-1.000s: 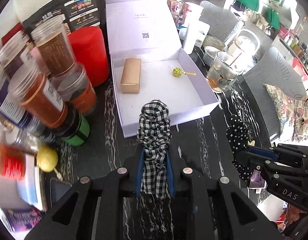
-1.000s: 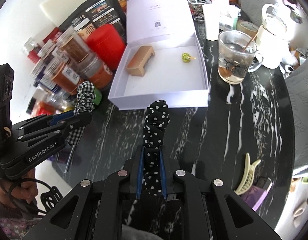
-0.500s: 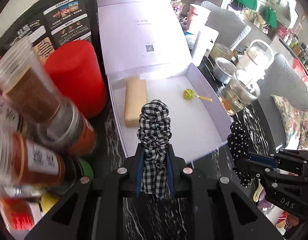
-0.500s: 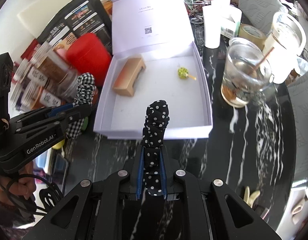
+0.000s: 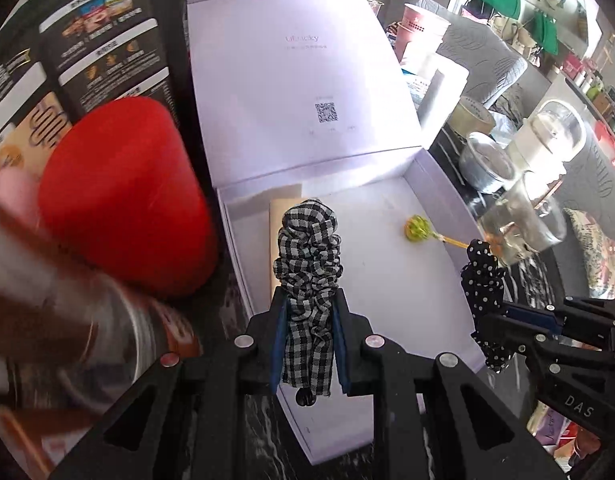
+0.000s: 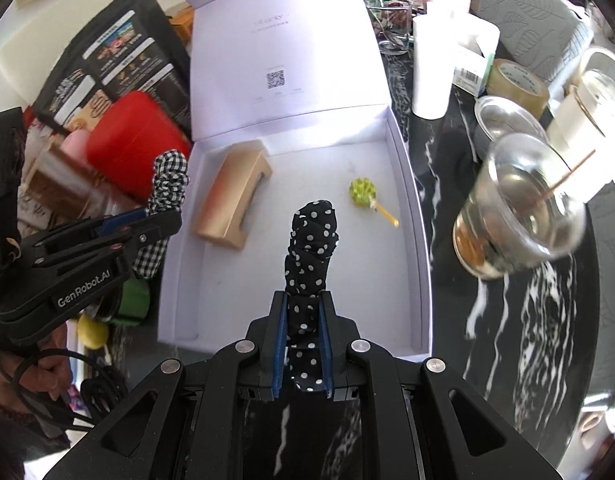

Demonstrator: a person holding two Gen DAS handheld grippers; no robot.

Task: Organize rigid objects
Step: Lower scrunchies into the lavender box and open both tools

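Note:
My left gripper (image 5: 309, 308) is shut on a black-and-white checked scrunchie (image 5: 309, 248), held over the near left part of an open white box (image 5: 387, 280). My right gripper (image 6: 303, 316) is shut on a black scrunchie with white dots (image 6: 313, 236), above the box's (image 6: 291, 280) near middle. Inside the box lie a tan rectangular block (image 6: 233, 194) at the left and a green-headed pin with a yellow stem (image 6: 363, 192) toward the right. In the left wrist view the right gripper (image 5: 507, 312) shows at the box's right wall; the checked scrunchie hides most of the block.
A red canister (image 5: 119, 200) and spice jars (image 5: 67, 320) crowd the box's left side. Its raised lid (image 6: 283, 60) stands behind. A clear glass with a stick (image 6: 519, 208), a tape roll (image 6: 515, 80), white cups (image 6: 431, 68) and a metal bowl stand to the right on the black marble table (image 6: 527, 340).
Both grippers have moved forward together with their scrunchies, from over the dark table in front of the box to over the box's floor. Neither grip has changed.

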